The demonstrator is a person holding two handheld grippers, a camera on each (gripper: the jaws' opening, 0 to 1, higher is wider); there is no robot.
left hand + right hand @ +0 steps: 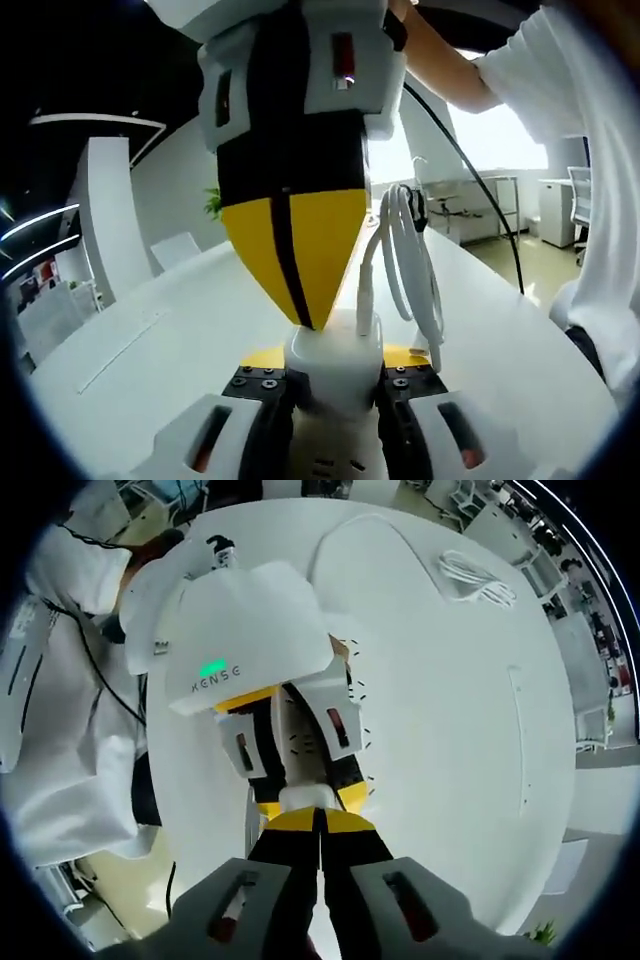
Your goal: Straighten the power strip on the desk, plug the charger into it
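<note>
Left gripper [335, 385] fingers clamp white charger [333, 362] over power strip [335, 462] — right gripper [296, 255] fingers closed together, tips pressing charger top — white surface [170, 330].

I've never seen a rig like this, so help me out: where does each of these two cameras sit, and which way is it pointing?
Left gripper view: rides on the left gripper, low over the desk, looking along its jaws at the white charger between them; a white sleeve shows.
Right gripper view: rides on the right gripper, looking down onto the round desk and a coiled cable; white clothing shows.
Shared: each sees the other gripper, and the desk.
</note>
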